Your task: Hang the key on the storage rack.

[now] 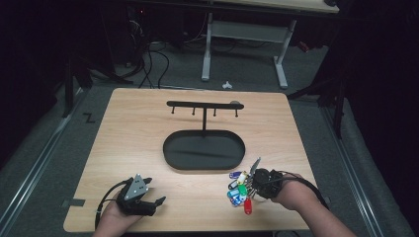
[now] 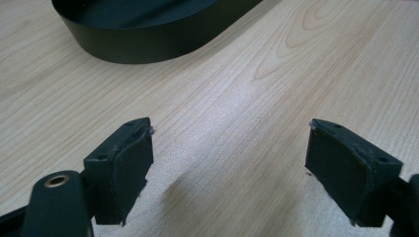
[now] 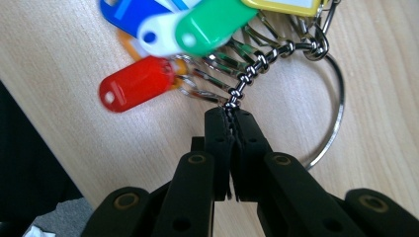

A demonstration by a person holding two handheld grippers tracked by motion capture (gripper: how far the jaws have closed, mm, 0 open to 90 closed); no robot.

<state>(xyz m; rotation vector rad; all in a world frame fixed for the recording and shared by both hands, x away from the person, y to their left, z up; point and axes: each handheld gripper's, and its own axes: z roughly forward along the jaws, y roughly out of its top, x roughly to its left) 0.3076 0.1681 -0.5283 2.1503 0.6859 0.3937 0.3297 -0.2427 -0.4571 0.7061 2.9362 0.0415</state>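
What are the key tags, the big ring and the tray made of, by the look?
Key tags: glossy coloured plastic, probably; smooth with soft highlights. Big ring: polished metal wire, bright mirror glints. Tray: matte black, thin even wall, likely painted sheet metal, though plastic can't be ruled out.

We saw red (image 3: 136, 89), green (image 3: 215, 22), white (image 3: 158, 32), blue (image 3: 128, 12) and yellow (image 3: 286, 5) plastic key tags on a silver metal chain (image 3: 257, 66), a pale wooden table (image 1: 133, 143), a matt black oval tray (image 1: 203, 150) and black jaws

Wooden table (image 1: 138, 128): black stand (image 1: 204, 148), key bunch (image 1: 242, 190).
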